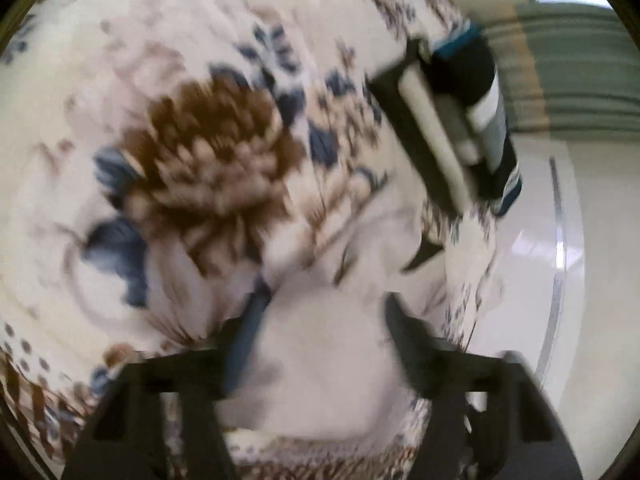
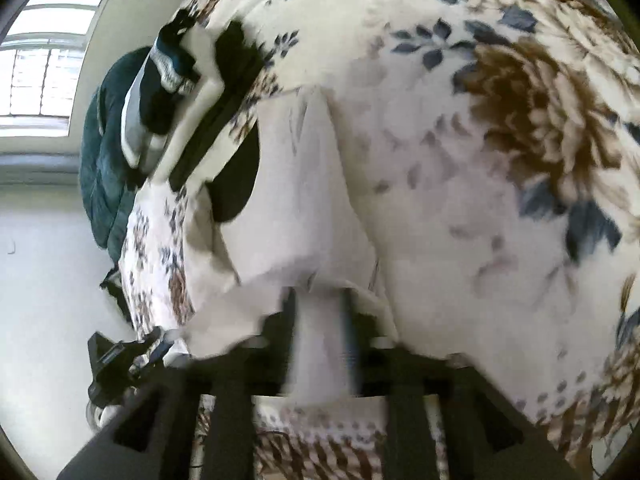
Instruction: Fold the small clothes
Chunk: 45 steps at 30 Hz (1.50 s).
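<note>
A small white garment (image 1: 320,344) is held between both grippers above a floral bedspread (image 1: 192,160). My left gripper (image 1: 320,312) has its fingers apart with a thick bunch of the white cloth between them. My right gripper (image 2: 320,320) is shut on a narrow fold of the same white garment (image 2: 304,200), which stretches away toward the other gripper. The right gripper shows in the left wrist view (image 1: 452,128) at the upper right, and the left gripper shows in the right wrist view (image 2: 192,92) at the upper left. Both views are motion-blurred.
The floral bedspread (image 2: 520,120) fills most of both views. A white glossy floor (image 1: 560,280) lies past the bed edge at the right. A dark teal cloth (image 2: 104,160) hangs beyond the bed near a window (image 2: 44,60). A black object (image 2: 112,364) lies on the floor.
</note>
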Each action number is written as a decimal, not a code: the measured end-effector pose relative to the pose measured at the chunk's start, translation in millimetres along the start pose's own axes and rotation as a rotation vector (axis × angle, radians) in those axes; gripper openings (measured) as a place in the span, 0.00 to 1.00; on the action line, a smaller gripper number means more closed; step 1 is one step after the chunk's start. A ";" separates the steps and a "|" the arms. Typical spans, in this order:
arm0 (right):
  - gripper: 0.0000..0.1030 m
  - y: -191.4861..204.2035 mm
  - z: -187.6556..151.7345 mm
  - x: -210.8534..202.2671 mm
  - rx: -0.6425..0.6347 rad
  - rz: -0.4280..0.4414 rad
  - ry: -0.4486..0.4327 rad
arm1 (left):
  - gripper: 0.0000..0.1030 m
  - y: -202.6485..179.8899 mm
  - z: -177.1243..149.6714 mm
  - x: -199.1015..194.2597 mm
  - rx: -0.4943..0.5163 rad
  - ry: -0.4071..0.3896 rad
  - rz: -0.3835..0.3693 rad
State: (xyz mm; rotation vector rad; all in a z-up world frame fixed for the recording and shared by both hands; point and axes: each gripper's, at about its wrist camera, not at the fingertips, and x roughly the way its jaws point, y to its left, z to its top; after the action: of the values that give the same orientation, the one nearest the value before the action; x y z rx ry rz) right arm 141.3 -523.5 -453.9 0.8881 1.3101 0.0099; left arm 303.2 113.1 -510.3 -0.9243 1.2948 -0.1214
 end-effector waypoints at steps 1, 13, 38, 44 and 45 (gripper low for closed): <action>0.47 -0.2 -0.6 -0.6 -0.013 -0.021 -0.010 | 0.64 2.6 0.0 -1.0 0.015 -0.004 0.019; 0.47 -6.7 -4.0 82.9 -0.004 -0.093 0.078 | 0.13 -16.3 -17.1 88.2 0.334 0.105 0.232; 0.63 101.3 108.6 120.8 -0.154 -0.208 -0.042 | 0.59 -124.7 71.2 134.3 0.511 0.101 0.184; 0.65 139.6 183.3 182.2 -0.247 -0.262 -0.013 | 0.59 -146.4 90.5 208.1 0.683 0.193 0.335; 0.65 145.6 192.6 197.5 -0.270 -0.273 0.017 | 0.58 -147.0 90.2 215.2 0.708 0.203 0.355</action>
State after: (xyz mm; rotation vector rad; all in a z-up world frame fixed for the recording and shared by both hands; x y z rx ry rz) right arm 429.5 -437.3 -536.6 0.4771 1.3985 -0.0193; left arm 508.9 -56.0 -582.4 -0.0759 1.4383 -0.3744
